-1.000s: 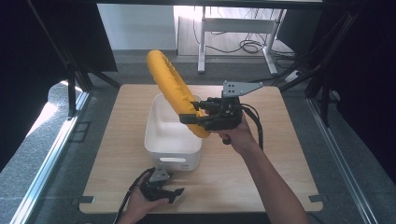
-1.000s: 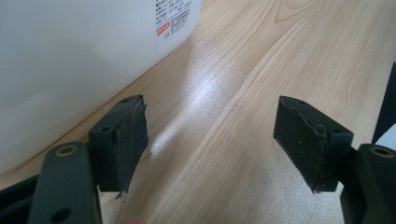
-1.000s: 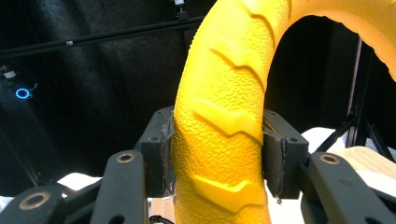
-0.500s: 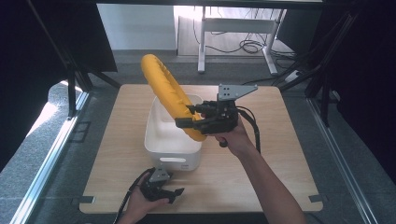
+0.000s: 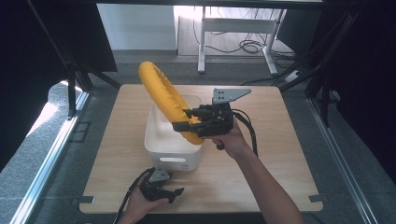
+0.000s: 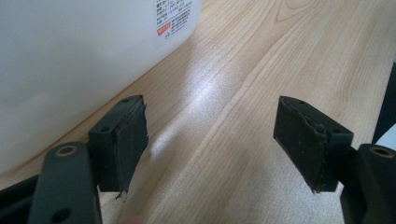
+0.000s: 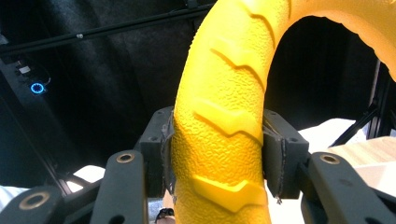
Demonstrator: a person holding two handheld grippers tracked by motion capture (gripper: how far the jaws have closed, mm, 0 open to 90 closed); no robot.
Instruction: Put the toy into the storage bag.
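A large yellow ring [image 5: 162,95] with raised ridges is held up edge-on over the white bin [image 5: 161,148] in the high view. My right gripper [image 5: 187,125] is shut on its lower rim; in the right gripper view the yellow ring [image 7: 224,116] sits squeezed between both pads. The ring's upper part rises well above the bin, leaning toward the far left. My left gripper [image 5: 173,194] lies low on the table near the front edge, in front of the bin, open with nothing between its jaws. In the left gripper view the white bin [image 6: 70,56] is close on the left.
The wooden table [image 5: 280,154] has bare surface right of the bin and along the front. Dark frame posts and curtains stand around the table. A white desk frame and cables are on the floor beyond the far edge.
My right gripper has carried the yellow ring leftward and a little toward me over the bin. The left gripper has stayed in place.
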